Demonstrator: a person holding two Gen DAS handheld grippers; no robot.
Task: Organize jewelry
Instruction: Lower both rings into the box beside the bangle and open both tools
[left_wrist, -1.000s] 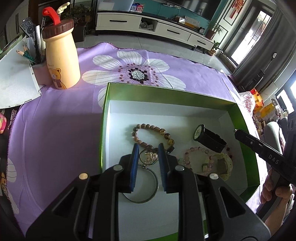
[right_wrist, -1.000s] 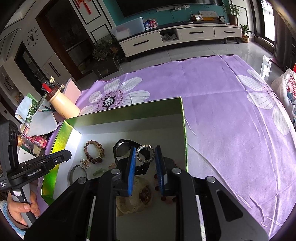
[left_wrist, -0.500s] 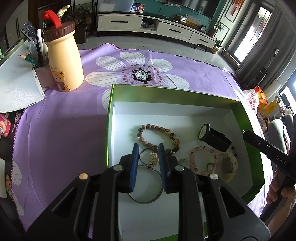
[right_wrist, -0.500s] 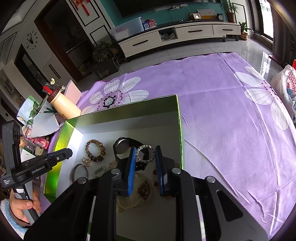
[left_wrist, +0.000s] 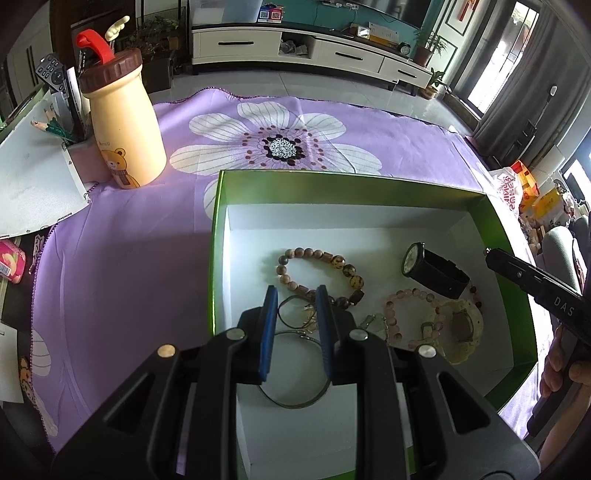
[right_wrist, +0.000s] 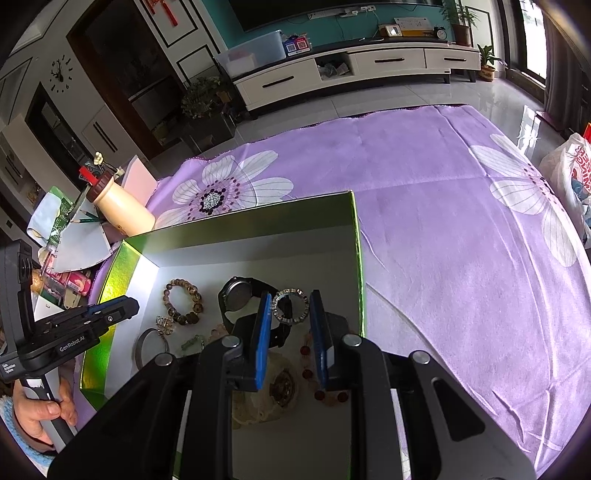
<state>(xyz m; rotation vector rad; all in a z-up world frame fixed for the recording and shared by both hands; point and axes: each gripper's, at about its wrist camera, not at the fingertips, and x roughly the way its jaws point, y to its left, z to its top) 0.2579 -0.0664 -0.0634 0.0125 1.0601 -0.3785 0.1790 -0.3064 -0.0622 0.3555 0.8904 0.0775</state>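
Here both tongs hover narrowly parted and empty over the green box (left_wrist: 495, 221): the left gripper (left_wrist: 295, 314) above the thin bangle (left_wrist: 295, 369) near its front-left corner, the right gripper (right_wrist: 288, 325) above the sparkly ring bracelet (right_wrist: 290, 306) by its right wall, likely choosing pieces.

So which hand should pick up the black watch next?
Probably the right. The right gripper already hovers just above the watch, jaws slightly apart and empty. The left gripper sits over the thin bangle at the box's other side, with the brown beads between.
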